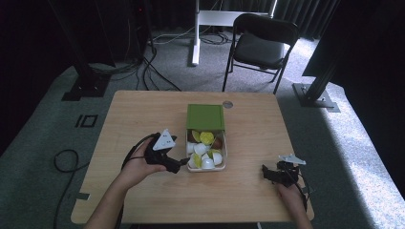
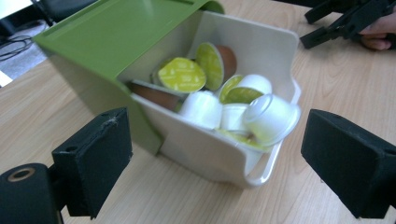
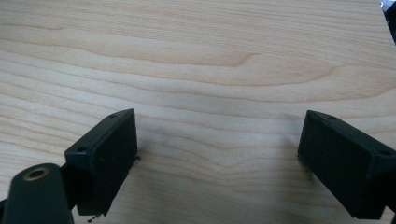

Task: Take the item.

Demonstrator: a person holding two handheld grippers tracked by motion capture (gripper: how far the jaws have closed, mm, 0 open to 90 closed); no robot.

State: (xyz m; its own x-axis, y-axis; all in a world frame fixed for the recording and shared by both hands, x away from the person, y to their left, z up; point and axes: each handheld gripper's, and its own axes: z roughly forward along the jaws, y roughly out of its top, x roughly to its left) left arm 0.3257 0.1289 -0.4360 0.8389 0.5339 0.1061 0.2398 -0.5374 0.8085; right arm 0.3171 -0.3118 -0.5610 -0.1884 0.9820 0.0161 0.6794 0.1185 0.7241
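Observation:
A white box [image 1: 224, 157] with a green sliding lid [image 1: 205, 117] pushed back sits mid-table, holding several coffee capsules [image 1: 206, 138] in white, yellow-green and brown. In the left gripper view the box [image 2: 210, 156] lies just beyond my open left gripper [image 2: 217, 163], its front corner between the jaws; a white capsule [image 2: 271, 116] tops the pile by the rim. From above, my left gripper [image 1: 180, 164] sits at the box's left front corner. My right gripper [image 1: 265, 172] rests open near the table's right front, its view [image 3: 217, 158] showing bare wood between the jaws.
The wooden table [image 1: 143, 124] has free room left and right of the box. A small round disc [image 1: 228, 104] lies near the far edge. A black folding chair [image 1: 260, 45] and cables stand on the carpet beyond the table.

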